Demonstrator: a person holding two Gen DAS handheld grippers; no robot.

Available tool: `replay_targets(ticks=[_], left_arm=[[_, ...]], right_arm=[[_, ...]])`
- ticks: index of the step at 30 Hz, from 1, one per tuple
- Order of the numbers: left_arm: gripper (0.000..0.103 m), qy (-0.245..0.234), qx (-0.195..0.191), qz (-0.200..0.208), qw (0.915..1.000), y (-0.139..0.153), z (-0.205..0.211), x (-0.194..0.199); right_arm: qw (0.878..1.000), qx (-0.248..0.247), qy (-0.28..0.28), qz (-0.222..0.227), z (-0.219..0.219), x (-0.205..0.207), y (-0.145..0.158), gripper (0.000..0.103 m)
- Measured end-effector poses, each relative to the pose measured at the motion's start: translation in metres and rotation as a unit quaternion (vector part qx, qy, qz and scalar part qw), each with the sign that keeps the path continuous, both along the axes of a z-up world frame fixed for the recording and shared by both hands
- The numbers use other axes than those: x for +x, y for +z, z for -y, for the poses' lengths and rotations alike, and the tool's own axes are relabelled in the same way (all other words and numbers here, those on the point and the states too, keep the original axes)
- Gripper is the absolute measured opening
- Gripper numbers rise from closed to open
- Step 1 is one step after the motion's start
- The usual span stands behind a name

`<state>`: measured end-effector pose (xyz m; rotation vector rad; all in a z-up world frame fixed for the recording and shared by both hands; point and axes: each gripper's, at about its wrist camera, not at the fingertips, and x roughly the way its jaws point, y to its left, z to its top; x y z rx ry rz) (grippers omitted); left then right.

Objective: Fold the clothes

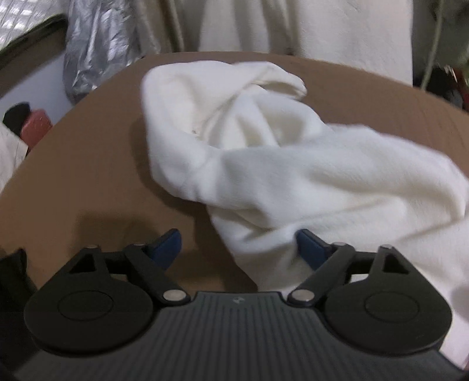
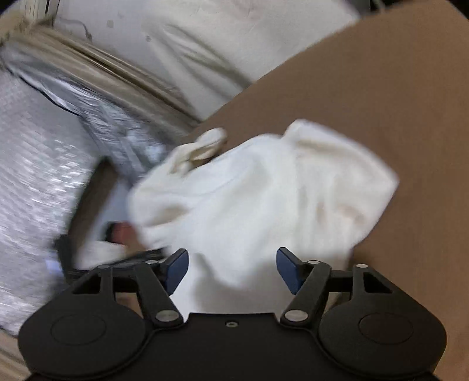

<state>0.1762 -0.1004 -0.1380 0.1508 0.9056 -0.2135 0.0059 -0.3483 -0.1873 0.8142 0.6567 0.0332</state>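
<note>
**White garment, crumpled, on brown table — both claws spread**

Garment (image 1: 263, 164): white, soft cloth, bunched in loose folds; no flat edge laid out. In the left wrist view it lies on the middle and right of the table (image 1: 88, 175), its near end running down between the fingers. In the right wrist view the picture is blurred; the cloth (image 2: 258, 193) lies close ahead, its left part passing over the table's left edge.

Left gripper (image 1: 239, 249): jaws wide apart, nothing pinched. The right blue pad (image 1: 310, 249) touches or sits just beside the cloth; the left pad stands over bare table.

Right gripper (image 2: 233, 269): jaws wide apart, cloth lying between and below the pads; whether it touches them cannot be told.

Open room: bare brown surface to the left and near-left of the garment in the left wrist view; bare surface to the right and far right in the right wrist view.

Edges: the far table edge meets a pale curtain (image 1: 322, 26); silver foil wrapping (image 1: 96, 49) stands beyond the far-left corner.
</note>
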Motion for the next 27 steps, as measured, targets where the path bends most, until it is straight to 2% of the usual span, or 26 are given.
replay_targets(ticks=[2,4,6,7,8,10,13,16,20,21,24,25,27], left_arm=[[0.085,0.004,-0.025,-0.004,0.9997,0.003,-0.01,0.002],[0.085,-0.002,-0.071,-0.022,0.9972,0.004,-0.018,0.004],[0.085,-0.016,-0.146,-0.056,0.9876,0.001,-0.03,0.009],[0.085,-0.023,-0.182,-0.076,0.9802,-0.002,-0.035,0.012],[0.085,-0.024,-0.207,-0.088,0.974,-0.002,-0.039,0.013],[0.085,-0.018,-0.245,-0.103,0.9639,-0.002,-0.047,0.013],[0.087,-0.02,-0.278,-0.105,0.9546,0.003,-0.058,0.015],[0.087,-0.014,-0.263,-0.075,0.9618,0.01,-0.08,0.021],[0.094,-0.003,-0.233,-0.03,0.972,0.018,-0.11,0.028],[0.094,0.011,-0.238,-0.036,0.9705,0.015,-0.119,0.031],[0.094,0.072,-0.277,-0.086,0.9542,-0.006,-0.144,0.04],[0.094,0.082,-0.277,-0.095,0.9526,-0.01,-0.146,0.042],[0.094,0.089,-0.26,-0.106,0.9557,-0.015,-0.142,0.044]], right_arm=[[0.999,0.0,-0.04,-0.006,0.003,0.014,-0.01,0.087],[0.998,0.017,-0.053,-0.01,0.002,0.032,-0.02,0.088],[0.999,0.017,-0.036,-0.009,-0.005,0.049,-0.03,0.089],[1.0,0.009,-0.023,-0.003,-0.01,0.055,-0.034,0.078],[1.0,0.001,-0.001,0.005,-0.017,0.055,-0.035,0.055],[0.999,-0.003,0.04,0.02,-0.027,0.05,-0.032,0.046],[0.996,-0.015,0.07,0.056,-0.039,0.041,-0.015,0.036],[0.989,-0.034,0.105,0.097,-0.055,0.028,0.002,0.032],[0.969,-0.049,0.211,0.115,-0.089,0.015,0.012,0.032],[0.963,-0.057,0.24,0.113,-0.099,0.013,0.012,0.032],[0.942,-0.07,0.312,0.104,-0.125,0.009,0.01,0.032],[0.934,-0.066,0.335,0.102,-0.132,0.007,0.01,0.033],[0.915,-0.04,0.389,0.099,-0.148,0.001,0.011,0.034]])
